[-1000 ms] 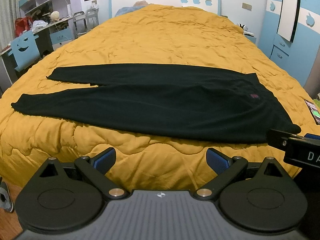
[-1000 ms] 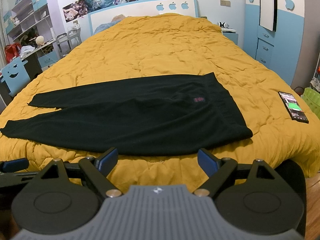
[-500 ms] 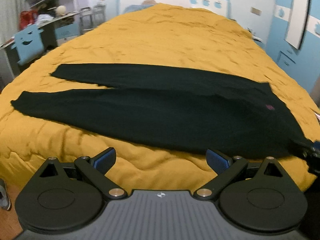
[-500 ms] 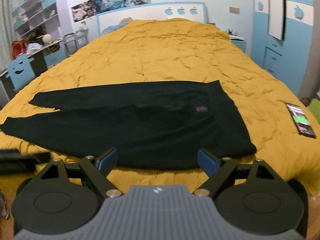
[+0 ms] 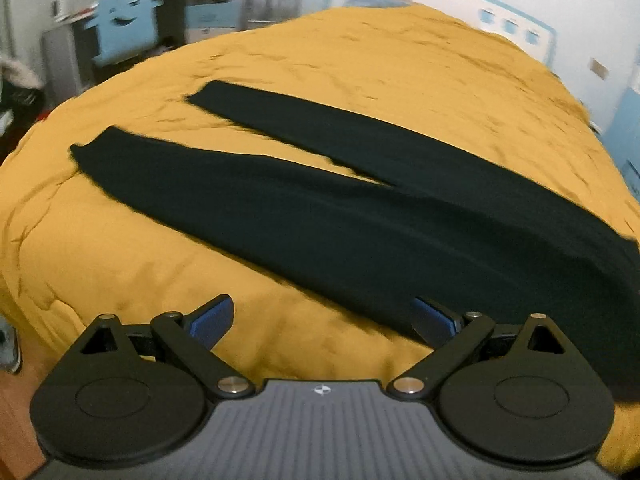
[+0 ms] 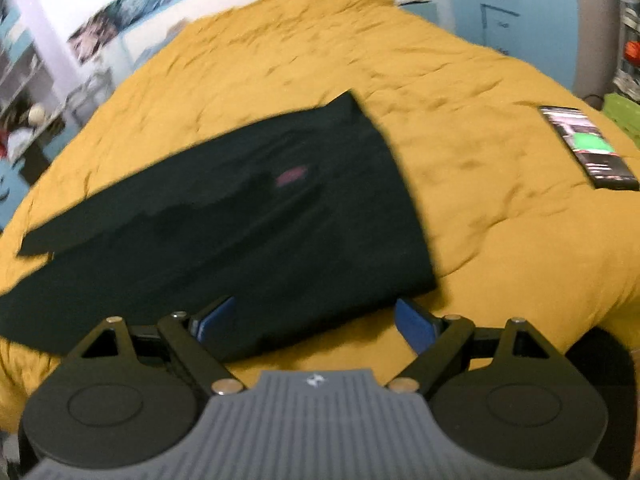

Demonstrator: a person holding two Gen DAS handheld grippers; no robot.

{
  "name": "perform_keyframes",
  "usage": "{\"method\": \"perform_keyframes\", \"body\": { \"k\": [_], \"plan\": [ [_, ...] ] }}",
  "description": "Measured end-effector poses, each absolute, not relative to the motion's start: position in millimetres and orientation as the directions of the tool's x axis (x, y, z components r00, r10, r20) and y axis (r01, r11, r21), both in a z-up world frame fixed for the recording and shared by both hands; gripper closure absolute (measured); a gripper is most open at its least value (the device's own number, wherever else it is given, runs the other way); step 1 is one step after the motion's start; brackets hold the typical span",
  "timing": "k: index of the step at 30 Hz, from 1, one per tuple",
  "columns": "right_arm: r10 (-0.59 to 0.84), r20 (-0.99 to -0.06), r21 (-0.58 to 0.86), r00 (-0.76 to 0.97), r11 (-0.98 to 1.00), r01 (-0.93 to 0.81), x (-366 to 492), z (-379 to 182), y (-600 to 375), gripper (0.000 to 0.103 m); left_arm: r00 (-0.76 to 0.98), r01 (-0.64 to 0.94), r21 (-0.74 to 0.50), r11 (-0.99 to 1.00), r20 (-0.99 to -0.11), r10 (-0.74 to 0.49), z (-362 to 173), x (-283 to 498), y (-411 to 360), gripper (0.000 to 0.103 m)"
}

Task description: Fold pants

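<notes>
The left gripper [image 5: 322, 320] has its two blue fingers [image 5: 210, 316] spread wide apart, with nothing between them. It hangs over the near edge of the yellow bed cover [image 5: 120, 248]. Just past its right finger lie the black pants [image 5: 320, 208], flat on the cover, with both legs reaching away to the left, far from the gripper. The right gripper [image 6: 316, 320] is spread wide too and holds nothing. Its left finger sits over the near edge of the pants [image 6: 240, 220], at the wide waist end, and its right finger is over bare yellow cover [image 6: 500, 220]. A small red label [image 6: 292, 176] shows on the pants ahead of this gripper, but it is too blurry to read. Far off to the right lies a phone [image 6: 588, 148] with a lit screen; its writing cannot be read.
</notes>
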State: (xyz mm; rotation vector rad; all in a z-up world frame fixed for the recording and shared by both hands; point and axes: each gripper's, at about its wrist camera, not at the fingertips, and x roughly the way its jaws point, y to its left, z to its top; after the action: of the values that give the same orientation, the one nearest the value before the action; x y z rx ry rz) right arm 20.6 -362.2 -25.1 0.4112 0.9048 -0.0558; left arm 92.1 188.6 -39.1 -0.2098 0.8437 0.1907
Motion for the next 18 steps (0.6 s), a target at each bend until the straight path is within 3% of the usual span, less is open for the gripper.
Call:
{"method": "perform_keyframes", "body": {
  "k": [6,8,10,16,18],
  "plan": [
    [0.191,-0.783,0.435,0.592,0.848,0.302,22.0,-48.4,-397.5,0.030,0.664,-0.360,-0.339,0.869,-0.748,-0.017,-57.1,105.5,261.3,0.000],
    [0.213,-0.769,0.479,0.602,0.815,0.325,22.1,-56.2,-401.1,0.042,0.670,-0.402,-0.382,0.832,-0.742,-0.017,-63.2,107.7,278.9,0.000],
    [0.254,-0.741,0.550,0.622,0.761,0.345,22.2,-63.7,-408.6,0.044,0.678,-0.417,-0.446,0.792,-0.733,-0.056,-68.2,111.1,294.0,0.000],
    [0.302,-0.701,0.662,0.646,0.613,0.432,34.8,-86.0,-418.5,0.074,0.729,-0.481,-0.574,0.662,-0.681,-0.061,-71.7,119.4,329.2,0.000],
    [0.330,-0.689,0.691,0.646,0.568,0.447,37.4,-91.9,-424.1,0.078,0.755,-0.500,-0.618,0.606,-0.655,-0.045,-73.5,118.8,343.5,0.000]
  ]
}}
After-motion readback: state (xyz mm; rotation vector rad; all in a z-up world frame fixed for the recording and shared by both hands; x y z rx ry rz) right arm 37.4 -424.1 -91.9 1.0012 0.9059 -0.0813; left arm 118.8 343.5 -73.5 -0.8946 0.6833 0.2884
